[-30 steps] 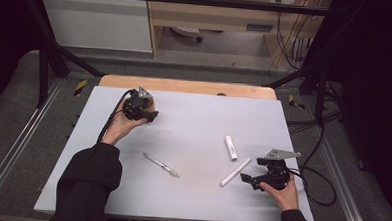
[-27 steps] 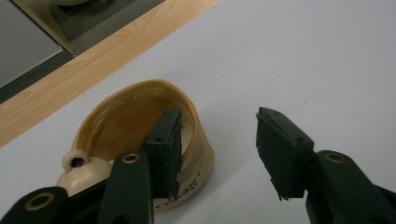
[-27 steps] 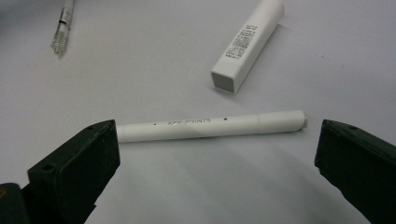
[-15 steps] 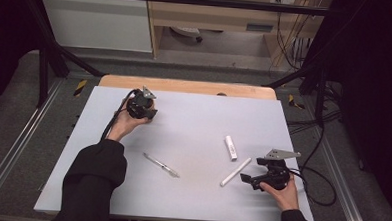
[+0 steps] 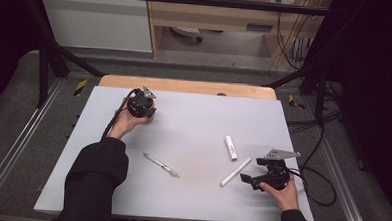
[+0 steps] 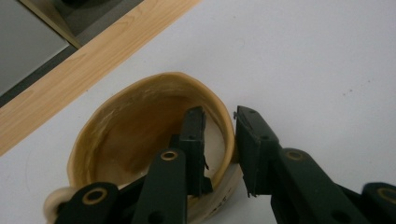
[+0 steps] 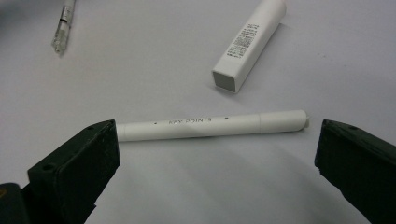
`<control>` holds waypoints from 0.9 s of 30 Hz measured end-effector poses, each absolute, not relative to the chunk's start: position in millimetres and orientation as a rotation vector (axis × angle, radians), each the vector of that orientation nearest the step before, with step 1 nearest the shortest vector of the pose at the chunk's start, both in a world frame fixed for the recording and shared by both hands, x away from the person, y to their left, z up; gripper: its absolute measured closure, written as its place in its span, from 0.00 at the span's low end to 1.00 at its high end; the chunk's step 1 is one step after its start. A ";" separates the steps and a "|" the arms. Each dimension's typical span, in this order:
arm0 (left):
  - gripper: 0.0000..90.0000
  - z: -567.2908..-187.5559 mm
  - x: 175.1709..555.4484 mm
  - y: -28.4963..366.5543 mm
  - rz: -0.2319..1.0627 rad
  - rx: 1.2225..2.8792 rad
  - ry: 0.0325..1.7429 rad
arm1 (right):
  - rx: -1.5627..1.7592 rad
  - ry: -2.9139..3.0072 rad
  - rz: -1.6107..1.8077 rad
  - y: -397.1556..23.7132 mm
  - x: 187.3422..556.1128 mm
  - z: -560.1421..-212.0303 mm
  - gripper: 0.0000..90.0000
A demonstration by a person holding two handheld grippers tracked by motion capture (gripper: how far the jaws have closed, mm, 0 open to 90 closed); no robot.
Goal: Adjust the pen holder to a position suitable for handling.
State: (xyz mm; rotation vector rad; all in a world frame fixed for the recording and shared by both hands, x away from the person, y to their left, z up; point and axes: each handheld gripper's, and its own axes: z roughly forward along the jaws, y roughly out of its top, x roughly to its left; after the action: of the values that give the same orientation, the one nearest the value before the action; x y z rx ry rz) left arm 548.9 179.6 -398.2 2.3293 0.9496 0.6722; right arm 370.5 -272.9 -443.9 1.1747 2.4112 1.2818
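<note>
— Yellowish rubber, that little bowl (image 6: 140,135) at the far left of the table (image 5: 193,125), near the wooden edge. Anything in it?

— Nothing that I can make out from here. Only one jaw of the left gripper (image 6: 219,154) reaches inside; the other jaw stands outside, so the bowl's wall sits between them. The jaws have just been closing and the pads look pressed on the rim.

— And the other hand?

— Near the right front corner, the right gripper (image 7: 217,154) has its jaws spread wide, holding nothing. A white pen (image 7: 210,125) lies crosswise on the table just beyond them, touching neither jaw.

— What else is lying about?

— A short white square tube (image 7: 250,44) beyond the pen, apart from it, and a clear slim pen (image 5: 160,164) lies toward the middle, well apart from both grippers.
</note>
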 end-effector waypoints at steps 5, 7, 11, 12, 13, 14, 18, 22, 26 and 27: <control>0.81 -400.4 550.1 176.1 0.685 2.356 0.947 | 1.174 2.411 1.283 -273.0 370.4 -443.8 0.01; 0.82 -399.8 549.3 176.6 0.673 2.355 0.955 | 1.176 2.411 1.284 -272.9 370.4 -443.8 0.01; 0.83 -398.5 547.0 175.8 0.671 2.359 0.968 | 1.176 2.413 1.279 -272.4 370.5 -444.3 0.01; 0.83 -398.4 546.2 175.2 0.675 2.362 0.968 | 1.176 2.413 1.278 -272.3 370.4 -444.3 0.01; 0.84 -397.9 545.3 174.6 0.676 2.364 0.973 | 1.178 2.413 1.280 -272.4 370.3 -444.1 0.01; 0.84 -397.5 544.5 174.1 0.674 2.365 0.974 | 1.177 2.414 1.279 -272.6 370.3 -443.8 0.01; 0.87 -395.6 539.5 175.0 0.664 2.361 0.980 | 1.171 2.412 1.279 -272.8 370.7 -444.2 0.01; 0.88 -394.2 535.0 174.1 0.660 2.358 1.002 | 1.172 2.414 1.278 -272.3 370.5 -444.3 0.01; 0.90 -394.9 531.0 175.4 0.647 2.334 1.011 | 1.173 2.415 1.280 -272.4 370.3 -443.9 0.01; 0.90 -395.2 530.0 176.3 0.645 2.326 1.013 | 1.173 2.415 1.279 -272.4 370.3 -443.9 0.01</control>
State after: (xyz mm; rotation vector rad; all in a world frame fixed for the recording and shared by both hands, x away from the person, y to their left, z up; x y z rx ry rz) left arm 530.0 176.3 -395.2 2.3259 1.0130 0.6452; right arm 370.3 -272.4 -443.9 1.1731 2.4149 1.2795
